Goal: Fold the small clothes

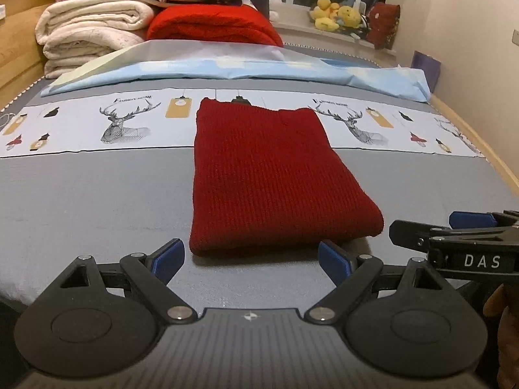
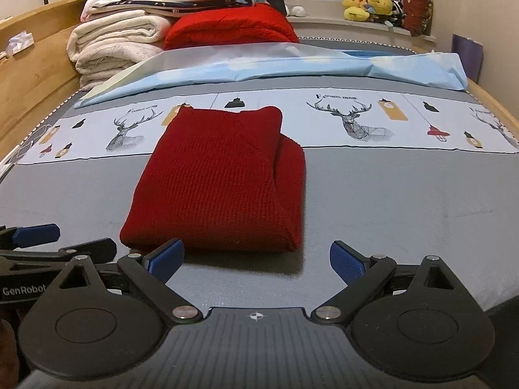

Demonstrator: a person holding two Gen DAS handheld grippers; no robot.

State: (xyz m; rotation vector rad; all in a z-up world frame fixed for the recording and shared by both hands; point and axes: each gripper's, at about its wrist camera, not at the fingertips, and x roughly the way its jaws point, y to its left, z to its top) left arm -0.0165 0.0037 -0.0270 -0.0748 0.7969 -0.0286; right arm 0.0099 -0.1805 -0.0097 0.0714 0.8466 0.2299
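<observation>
Two grippers hover low over the bed, side by side, both just short of the near edge of the folded red knit garment (image 1: 266, 175). The left gripper (image 1: 251, 261) has its jaws spread wide and empty, its blue pads flanking the garment's near edge without touching it. The right gripper (image 2: 256, 259) likewise has its jaws spread wide, holding nothing. The garment lies flat on the grey bed sheet (image 2: 405, 201), folded into a compact rectangle with a fold along its right side, its far end reaching onto the pale printed band with deer heads (image 2: 356, 120). Beyond the garment lies a light blue sheet (image 1: 243, 71) across the bed. Farther back, left of the garment, sit stacked cream blankets (image 1: 90, 35) beside a bright red blanket (image 1: 214, 24). Yellow plush toys (image 2: 366, 3) rest on the windowsill at far right.
</observation>
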